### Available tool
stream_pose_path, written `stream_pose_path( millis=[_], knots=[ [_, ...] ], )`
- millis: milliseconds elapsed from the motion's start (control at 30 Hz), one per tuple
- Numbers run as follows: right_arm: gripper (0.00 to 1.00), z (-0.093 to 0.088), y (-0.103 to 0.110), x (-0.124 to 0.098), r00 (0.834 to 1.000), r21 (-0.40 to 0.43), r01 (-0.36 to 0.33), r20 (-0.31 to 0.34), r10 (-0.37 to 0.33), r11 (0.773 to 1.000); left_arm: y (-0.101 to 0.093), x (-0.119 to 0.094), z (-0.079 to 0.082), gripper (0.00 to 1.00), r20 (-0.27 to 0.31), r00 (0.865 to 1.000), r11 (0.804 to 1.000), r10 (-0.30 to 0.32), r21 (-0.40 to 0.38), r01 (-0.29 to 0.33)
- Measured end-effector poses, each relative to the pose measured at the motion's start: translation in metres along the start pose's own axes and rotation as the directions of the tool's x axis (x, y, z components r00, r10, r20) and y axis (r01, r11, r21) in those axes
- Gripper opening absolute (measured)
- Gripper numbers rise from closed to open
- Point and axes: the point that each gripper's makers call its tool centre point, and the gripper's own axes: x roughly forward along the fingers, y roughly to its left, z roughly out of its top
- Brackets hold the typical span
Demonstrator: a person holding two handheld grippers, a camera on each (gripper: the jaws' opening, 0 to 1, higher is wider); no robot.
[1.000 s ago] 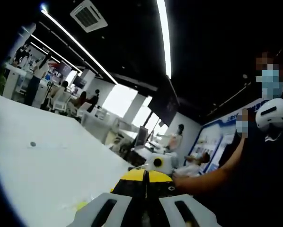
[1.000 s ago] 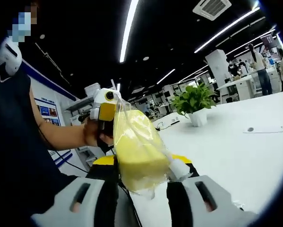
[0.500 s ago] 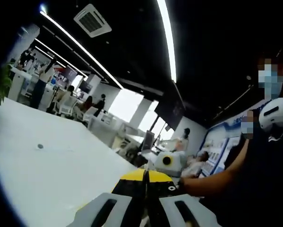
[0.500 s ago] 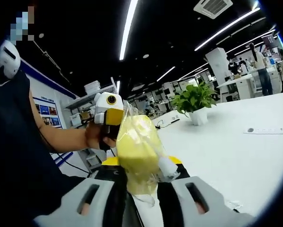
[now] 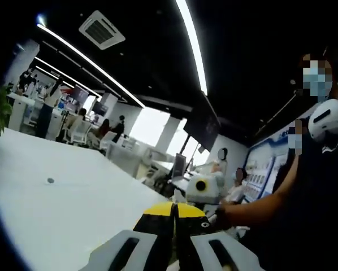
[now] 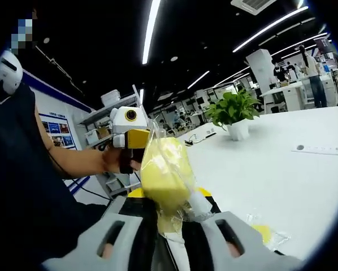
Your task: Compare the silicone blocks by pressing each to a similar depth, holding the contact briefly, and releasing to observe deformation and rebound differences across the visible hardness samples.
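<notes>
A yellow silicone block [image 6: 162, 169] in a clear plastic bag stands upright between the jaws of my right gripper [image 6: 172, 221], which is shut on it and squeezes its lower part narrow. The bag's top corner reaches up toward the left gripper [image 6: 129, 131], held in a hand just behind the block. In the left gripper view my left gripper [image 5: 174, 236] has its jaws pressed together with nothing visible between them. The right gripper [image 5: 202, 187] shows ahead, held by the person's hand. A second yellow sample [image 6: 264, 232] in plastic lies on the white table [image 6: 293, 175].
A potted plant [image 6: 234, 110] and a flat socket strip [image 6: 319, 149] sit on the table farther back. The person's arm [image 5: 254, 210] and dark torso are along one side of each view. A small round inset [image 5: 50, 180] marks the table top [image 5: 56, 214].
The right jaws have closed in on the yellow block, pinching it narrower. The left jaws stay shut. Both views have shifted slightly with the hands.
</notes>
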Motion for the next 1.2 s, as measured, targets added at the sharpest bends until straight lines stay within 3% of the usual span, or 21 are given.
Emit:
stream_pose_path(
  millis=[567,733,767,833,1067,1200],
  knots=[
    [0.08,-0.0052,0.0034,0.0021,1.0,0.012,-0.007,-0.018,0.007,1.0,0.0046,-0.0038,-0.0045,0.0,-0.019,0.999,0.996,0.031,-0.08,-0.033],
    [0.08,-0.0036,0.002,0.0023,1.0,0.005,-0.006,-0.013,0.006,1.0,0.0009,-0.0032,-0.0029,0.0,-0.019,0.999,0.998,0.031,-0.052,-0.032],
    [0.08,-0.0031,0.0018,0.0024,1.0,0.004,-0.006,-0.013,0.006,1.0,-0.0004,-0.0034,-0.0018,0.0,-0.021,1.0,1.0,0.021,0.023,-0.021],
    [0.07,-0.002,0.001,0.0032,1.0,0.005,-0.001,-0.015,0.001,1.0,0.0003,-0.0035,-0.0009,0.0,-0.02,0.999,0.997,0.031,0.074,-0.029],
    [0.06,0.002,0.0011,0.0047,1.0,-0.003,-0.002,-0.02,0.002,1.0,0.0015,-0.004,0.0034,0.0,-0.018,0.999,0.999,0.044,0.009,-0.044],
    [0.06,0.0026,0.0038,0.007,1.0,0.002,-0.005,-0.023,0.005,1.0,0.0011,-0.0074,0.0041,0.0,-0.024,0.999,0.999,0.041,0.009,-0.04]
  ],
)
